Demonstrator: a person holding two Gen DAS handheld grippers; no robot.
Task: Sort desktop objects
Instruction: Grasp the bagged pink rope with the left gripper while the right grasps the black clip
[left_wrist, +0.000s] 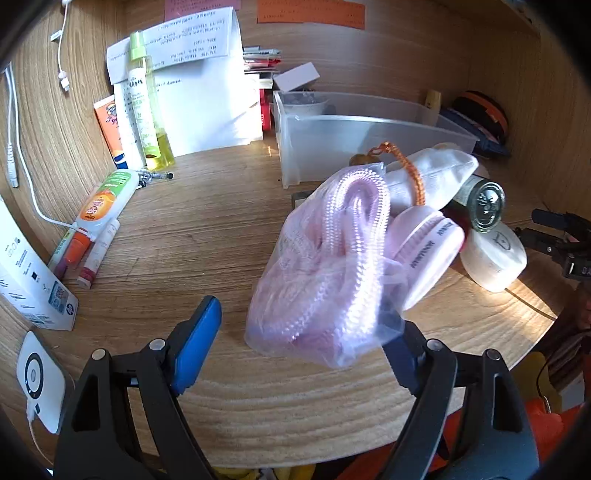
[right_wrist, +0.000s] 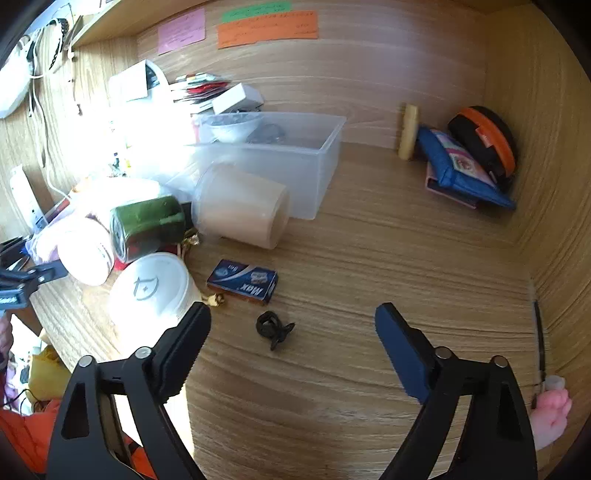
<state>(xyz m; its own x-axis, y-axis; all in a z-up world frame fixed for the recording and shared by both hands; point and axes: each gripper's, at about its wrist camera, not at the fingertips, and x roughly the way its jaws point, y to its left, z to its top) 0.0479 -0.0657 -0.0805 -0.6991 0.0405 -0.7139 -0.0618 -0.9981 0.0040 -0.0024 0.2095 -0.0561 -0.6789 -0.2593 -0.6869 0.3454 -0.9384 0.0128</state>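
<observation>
A clear bag of pink rope (left_wrist: 325, 273) lies on the wooden desk (left_wrist: 192, 221) between the fingers of my left gripper (left_wrist: 301, 325), which is open. The bag covers the right fingertip, and the left pad (left_wrist: 197, 339) stands apart from it. Behind the bag sit a pink round case (left_wrist: 424, 251), a white pouch with an orange cord (left_wrist: 432, 173), a green jar (left_wrist: 484, 203) and a white round tin (left_wrist: 495, 254). My right gripper (right_wrist: 293, 312) hangs open over bare desk. A black clip (right_wrist: 273, 328) and a blue staple box (right_wrist: 242, 282) lie just ahead of it.
A clear plastic bin (right_wrist: 295, 155) stands at the back, with a beige tub (right_wrist: 240, 206) on its side in front of it. Papers, a spray bottle (left_wrist: 146, 107) and tubes crowd the left. A blue pouch (right_wrist: 458, 173) and a black-orange case (right_wrist: 484, 144) fill the right corner.
</observation>
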